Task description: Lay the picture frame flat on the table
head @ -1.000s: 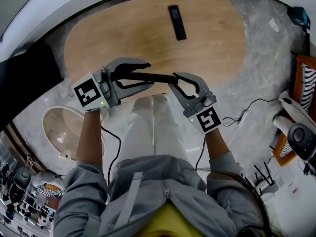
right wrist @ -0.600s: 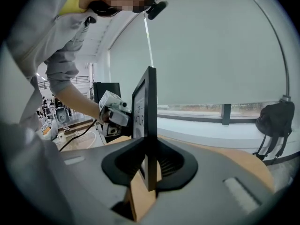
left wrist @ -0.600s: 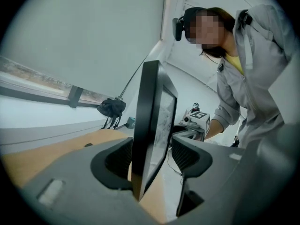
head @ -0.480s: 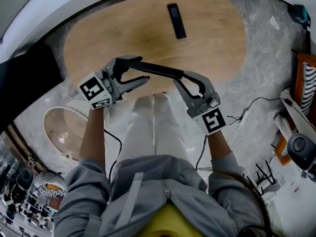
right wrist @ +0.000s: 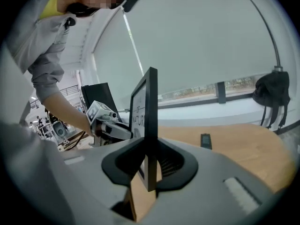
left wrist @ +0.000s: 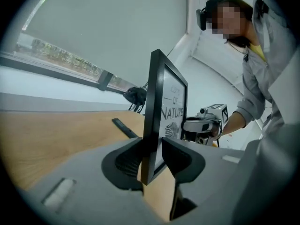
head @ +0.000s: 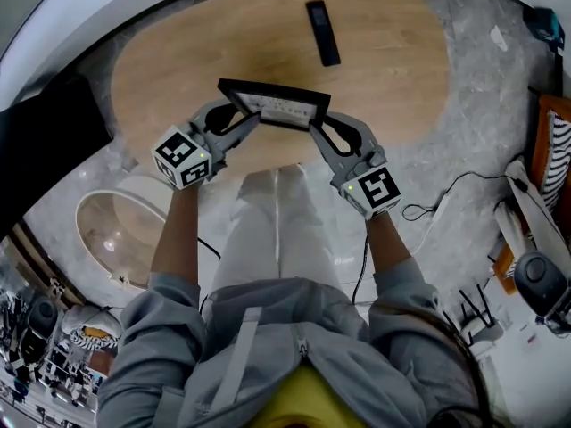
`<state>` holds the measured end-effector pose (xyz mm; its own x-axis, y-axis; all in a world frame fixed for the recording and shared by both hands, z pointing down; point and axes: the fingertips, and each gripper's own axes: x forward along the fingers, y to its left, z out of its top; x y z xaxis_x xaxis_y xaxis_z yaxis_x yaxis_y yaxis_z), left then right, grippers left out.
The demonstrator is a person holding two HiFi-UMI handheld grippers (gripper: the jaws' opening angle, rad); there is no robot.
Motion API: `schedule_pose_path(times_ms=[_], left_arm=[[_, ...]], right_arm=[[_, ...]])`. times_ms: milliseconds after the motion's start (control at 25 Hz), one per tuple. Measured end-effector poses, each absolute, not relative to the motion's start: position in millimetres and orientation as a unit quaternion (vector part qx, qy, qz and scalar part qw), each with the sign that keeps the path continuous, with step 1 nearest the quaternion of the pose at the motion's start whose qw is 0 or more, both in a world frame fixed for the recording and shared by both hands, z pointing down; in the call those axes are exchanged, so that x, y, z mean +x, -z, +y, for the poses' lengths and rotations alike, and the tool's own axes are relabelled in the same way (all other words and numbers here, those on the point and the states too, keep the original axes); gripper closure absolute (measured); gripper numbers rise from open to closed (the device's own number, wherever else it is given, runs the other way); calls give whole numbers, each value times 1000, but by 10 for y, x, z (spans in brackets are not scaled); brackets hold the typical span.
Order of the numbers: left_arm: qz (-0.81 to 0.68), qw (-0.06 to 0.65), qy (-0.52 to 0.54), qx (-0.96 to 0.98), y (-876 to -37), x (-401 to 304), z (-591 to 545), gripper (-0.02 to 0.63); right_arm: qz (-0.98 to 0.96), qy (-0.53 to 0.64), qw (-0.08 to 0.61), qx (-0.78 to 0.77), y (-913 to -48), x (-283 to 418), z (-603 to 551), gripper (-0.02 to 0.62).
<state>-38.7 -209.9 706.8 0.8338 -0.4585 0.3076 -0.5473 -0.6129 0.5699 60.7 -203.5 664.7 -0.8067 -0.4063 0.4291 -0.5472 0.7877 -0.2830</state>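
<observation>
A black picture frame (head: 275, 103) with a white print hangs over the near edge of the oval wooden table (head: 178, 61), its face tipped up towards me. My left gripper (head: 239, 119) holds its left end; its jaws have just been closing, and the frame's edge (left wrist: 159, 107) stands upright between them with both pads against it. My right gripper (head: 319, 130) is shut on the right end, the frame's edge (right wrist: 149, 111) pinched between the pads. Each gripper view shows the other gripper past the frame.
A black remote (head: 322, 32) lies on the far part of the table. A round pale stool or basin (head: 116, 230) stands at my lower left. Cables (head: 446, 199) run over the floor at right. A dark bag (right wrist: 271, 95) hangs by the window.
The frame has sunk and moved out over the table, tipping from edge-on to face showing. Both grippers moved with it. The left jaws spread wide and then came together on the frame.
</observation>
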Motion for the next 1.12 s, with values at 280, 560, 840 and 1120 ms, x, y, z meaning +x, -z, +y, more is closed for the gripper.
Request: schedule_pose_path(times_ms=[280,560,840,1120], left_arm=[[-300,400,-127,857,-7739,-541,-1965,483],[-276,458,-184,824,-8267,-417,-1699,499],[-274,498,-196,799,-8533,-358,-1646,495],[-291,515,-202,781,-8648,-324,-1624,491]], right_arm=[[-895,-311,205,246,-7481,513,-2014,522],[-830,-429,230,273,-8178,686,-1779,515],[-791,-483,229,297,-8449,760,-1730,514],[-764,-517,225,314,-8572,816,-1693,512]])
